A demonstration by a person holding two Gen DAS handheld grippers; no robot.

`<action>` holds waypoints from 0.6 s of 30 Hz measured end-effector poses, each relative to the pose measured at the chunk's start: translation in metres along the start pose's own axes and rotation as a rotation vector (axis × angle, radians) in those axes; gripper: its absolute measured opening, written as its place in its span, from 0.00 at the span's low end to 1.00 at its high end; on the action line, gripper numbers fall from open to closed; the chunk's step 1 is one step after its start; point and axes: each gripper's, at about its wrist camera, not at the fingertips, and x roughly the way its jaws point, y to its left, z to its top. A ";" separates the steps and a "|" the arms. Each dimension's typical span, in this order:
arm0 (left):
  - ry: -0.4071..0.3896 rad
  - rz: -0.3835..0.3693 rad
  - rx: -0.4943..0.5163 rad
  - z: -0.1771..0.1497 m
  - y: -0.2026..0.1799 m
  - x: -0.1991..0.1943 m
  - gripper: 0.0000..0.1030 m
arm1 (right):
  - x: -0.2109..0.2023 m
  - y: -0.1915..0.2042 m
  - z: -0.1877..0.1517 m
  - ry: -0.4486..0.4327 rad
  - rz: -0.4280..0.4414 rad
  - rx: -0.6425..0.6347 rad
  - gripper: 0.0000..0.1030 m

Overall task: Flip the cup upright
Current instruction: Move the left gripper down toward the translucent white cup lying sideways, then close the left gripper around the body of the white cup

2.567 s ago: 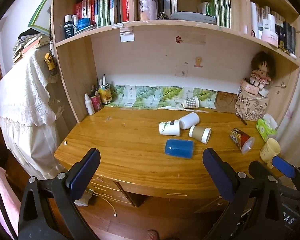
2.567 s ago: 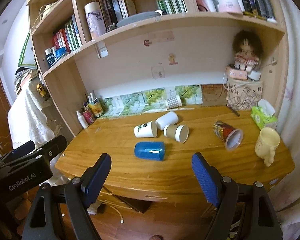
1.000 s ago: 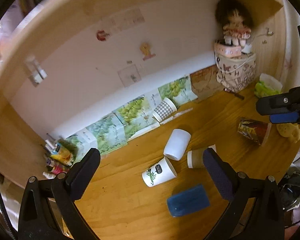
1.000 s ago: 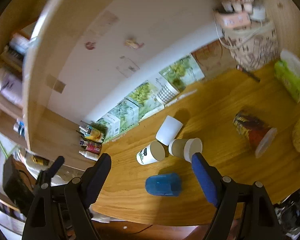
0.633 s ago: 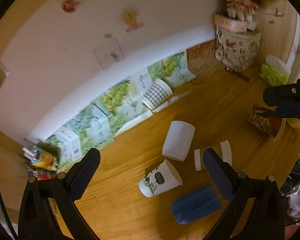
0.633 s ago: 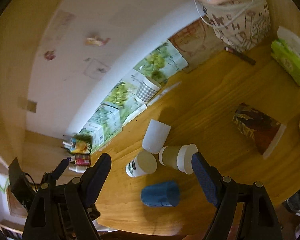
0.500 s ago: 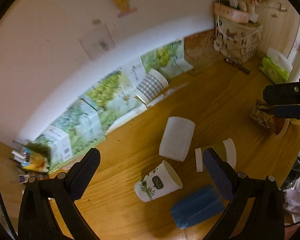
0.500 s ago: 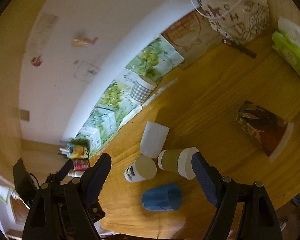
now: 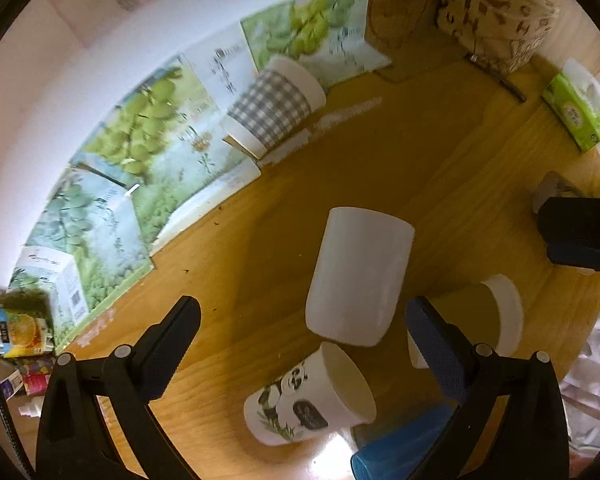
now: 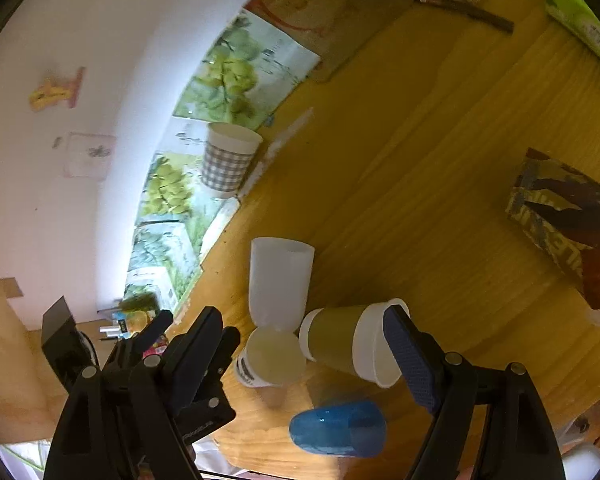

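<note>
Several cups lie on their sides on the wooden desk (image 9: pixel 440 152). A plain white cup (image 9: pixel 356 276) lies between my left gripper's (image 9: pixel 300 336) open fingers. A panda paper cup (image 9: pixel 308 400) lies just below it, a brown paper cup (image 9: pixel 488 320) to its right, and a blue cup (image 9: pixel 404 452) at the bottom edge. In the right wrist view my right gripper (image 10: pixel 304 340) is open over the white cup (image 10: pixel 280 280), panda cup (image 10: pixel 272 360), brown cup (image 10: pixel 352 344) and blue cup (image 10: pixel 336 428). Both grippers are empty.
A grey checked cup (image 9: pixel 272 108) lies against leaf-print boxes (image 9: pixel 140 152) by the back wall. A dark printed cup (image 10: pixel 568 220) lies at right. A green tissue pack (image 9: pixel 576 112) and a patterned bag (image 9: pixel 496 12) stand at the back right.
Both grippers have moved in over the desk and down toward the cluster of cups, which now looks much larger. The cups have not moved.
</note>
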 end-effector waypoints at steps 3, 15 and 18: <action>0.036 -0.021 -0.007 0.007 0.002 0.016 0.99 | 0.011 0.000 0.007 0.018 -0.005 0.017 0.81; 0.126 -0.140 -0.024 0.021 0.003 0.054 0.99 | 0.040 -0.009 0.012 0.089 -0.032 0.084 0.81; 0.138 -0.168 -0.028 0.023 0.001 0.060 0.99 | 0.042 -0.010 0.011 0.094 -0.032 0.093 0.81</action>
